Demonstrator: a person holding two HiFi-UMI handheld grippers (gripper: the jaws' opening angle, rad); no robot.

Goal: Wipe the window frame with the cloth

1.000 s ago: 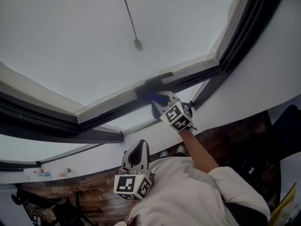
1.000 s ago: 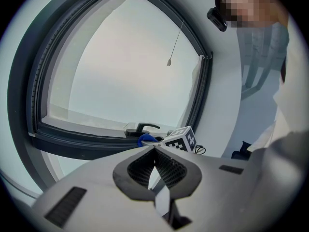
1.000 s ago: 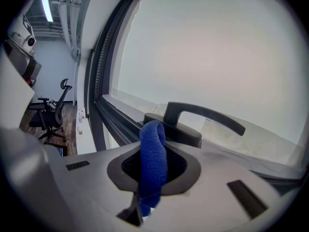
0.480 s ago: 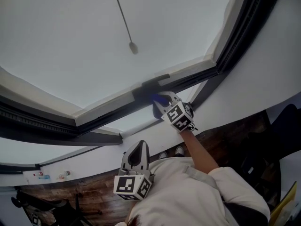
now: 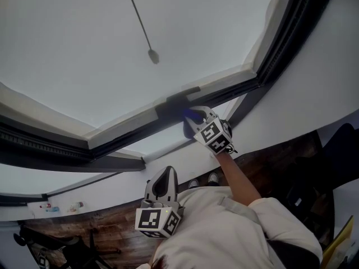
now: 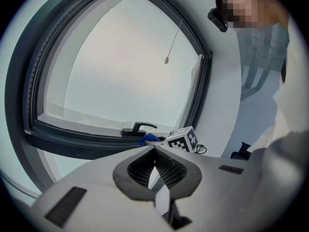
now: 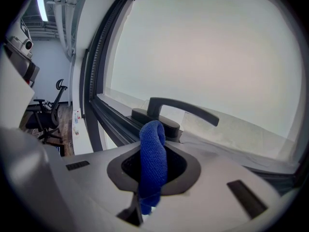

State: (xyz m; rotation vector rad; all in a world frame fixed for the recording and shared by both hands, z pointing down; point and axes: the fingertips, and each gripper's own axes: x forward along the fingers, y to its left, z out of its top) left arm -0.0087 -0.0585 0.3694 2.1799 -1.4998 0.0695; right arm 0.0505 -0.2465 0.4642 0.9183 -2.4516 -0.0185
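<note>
Right gripper [image 7: 153, 132] clamped on blue cloth [image 7: 153, 156] — cloth just beside the handle [image 7: 183, 109] on window frame [image 7: 104, 111]. Left gripper [image 6: 154, 149] jaws together, empty — well apart from handle.

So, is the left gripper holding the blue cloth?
No, the blue cloth is clamped in the right gripper; the left gripper is shut and empty.

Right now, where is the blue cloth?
In the right gripper view's middle, the blue cloth is clamped in the right gripper, just before the dark window handle on the window frame.
</note>
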